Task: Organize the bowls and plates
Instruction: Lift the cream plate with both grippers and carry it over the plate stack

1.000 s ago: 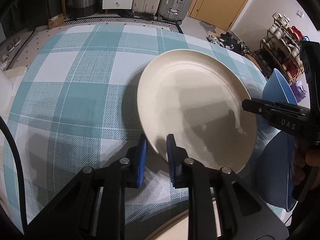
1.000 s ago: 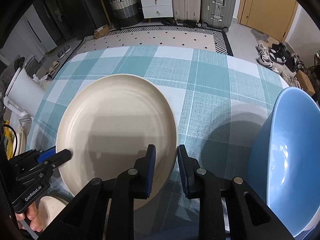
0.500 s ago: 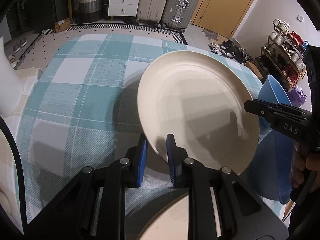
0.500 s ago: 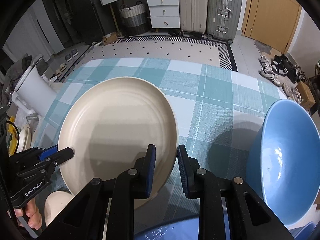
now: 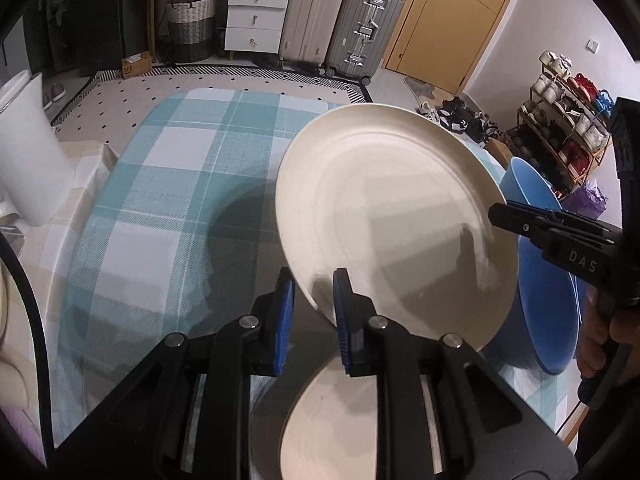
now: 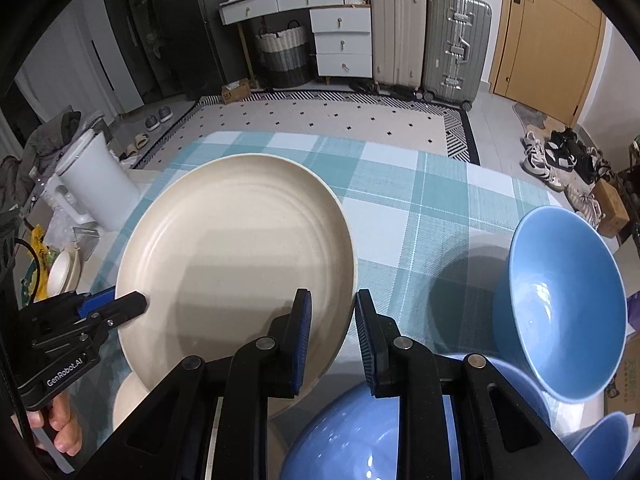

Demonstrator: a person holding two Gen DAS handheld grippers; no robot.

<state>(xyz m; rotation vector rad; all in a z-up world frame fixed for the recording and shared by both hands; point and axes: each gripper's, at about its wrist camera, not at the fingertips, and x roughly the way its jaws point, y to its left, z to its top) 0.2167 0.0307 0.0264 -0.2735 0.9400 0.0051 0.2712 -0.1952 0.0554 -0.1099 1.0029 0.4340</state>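
Note:
A large cream plate (image 5: 394, 216) is held tilted in the air above the teal checked tablecloth (image 5: 168, 184). My left gripper (image 5: 313, 300) is shut on its near-left rim. My right gripper (image 6: 330, 320) is shut on its opposite rim (image 6: 348, 280); it shows at the right in the left wrist view (image 5: 496, 212). The plate also fills the middle of the right wrist view (image 6: 236, 264). A second cream plate (image 5: 332, 416) lies below the left gripper. A blue bowl (image 6: 560, 304) stands tilted at the right, and another blue bowl (image 6: 360, 440) sits under the right gripper.
A white jug (image 6: 96, 188) and small cream dishes (image 6: 64, 272) stand at the table's left edge. Another blue bowl rim (image 6: 600, 436) shows at the lower right. Drawers, a basket and suitcases (image 6: 456, 40) line the far wall; a shoe rack (image 5: 568, 120) is at the right.
Both grippers have lifted the cream plate higher above the table. More of the room, the lower cream plate and the blue bowls have come into view.

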